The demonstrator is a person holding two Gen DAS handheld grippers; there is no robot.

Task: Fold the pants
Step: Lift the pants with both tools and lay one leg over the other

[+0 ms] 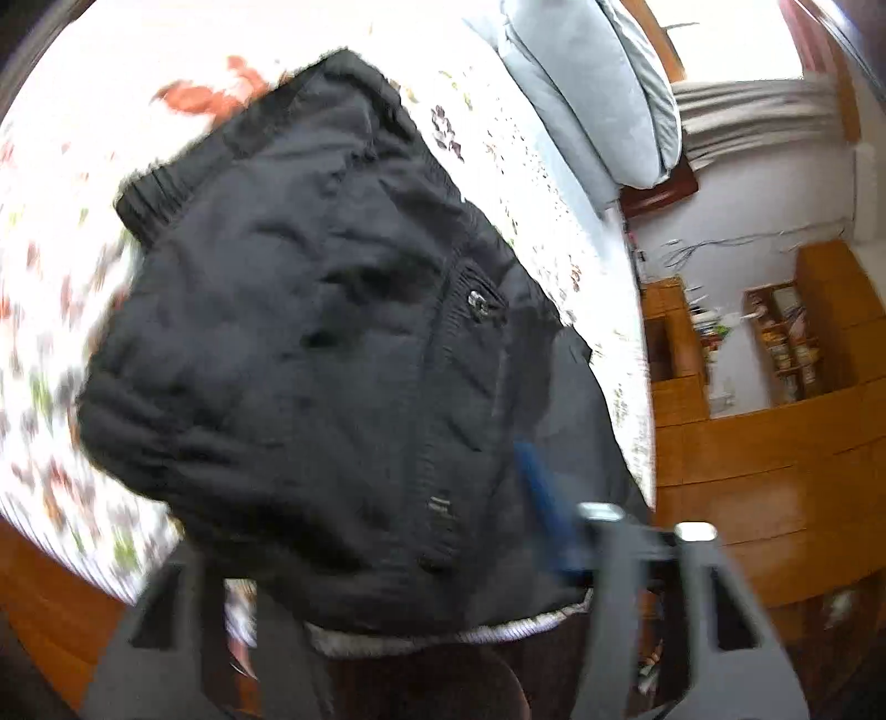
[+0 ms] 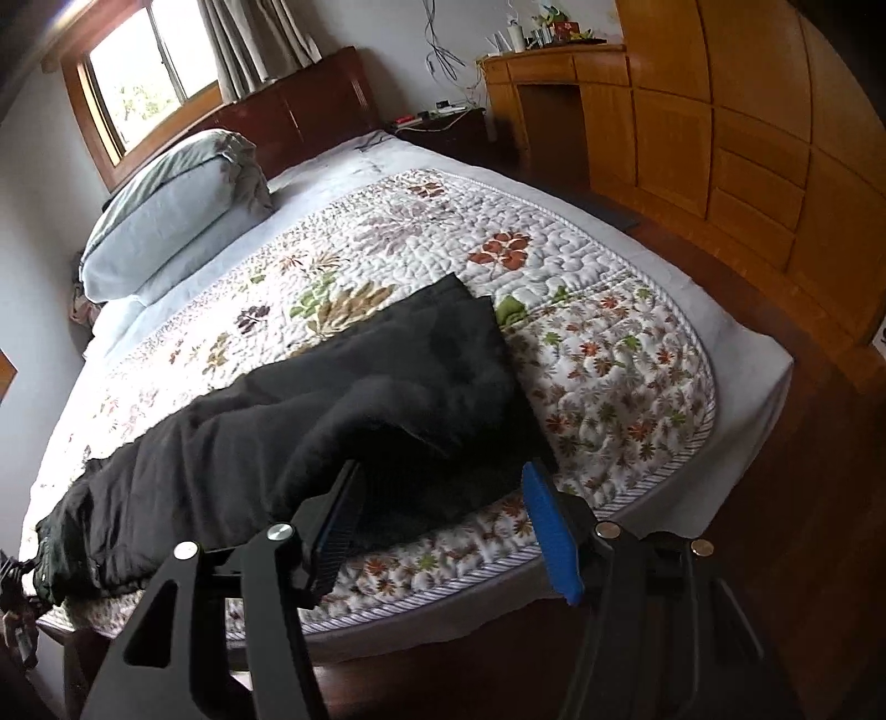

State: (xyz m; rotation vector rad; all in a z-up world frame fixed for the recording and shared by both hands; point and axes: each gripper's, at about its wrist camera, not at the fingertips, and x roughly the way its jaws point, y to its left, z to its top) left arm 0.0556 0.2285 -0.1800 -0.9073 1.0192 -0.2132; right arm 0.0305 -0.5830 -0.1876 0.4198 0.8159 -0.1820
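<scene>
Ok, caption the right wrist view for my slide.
Open right gripper poised at the bed's edge, over black pants spread across a floral quilt.

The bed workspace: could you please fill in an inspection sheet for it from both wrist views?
Surface: bed with a floral quilt, quilt edge lying over a pale sheet.
Job's things: black pants lie lengthwise along the near edge, rumpled.
Clutter: folded pale blue bedding near the headboard.
Grippers: right gripper open, by the pants, nothing between its fingers; left gripper blurred over the pants, state unclear.
Cables: loose cables hang on the wall beside the headboard.
Surroundings: window with curtains, wooden wardrobe, wooden floor.
</scene>
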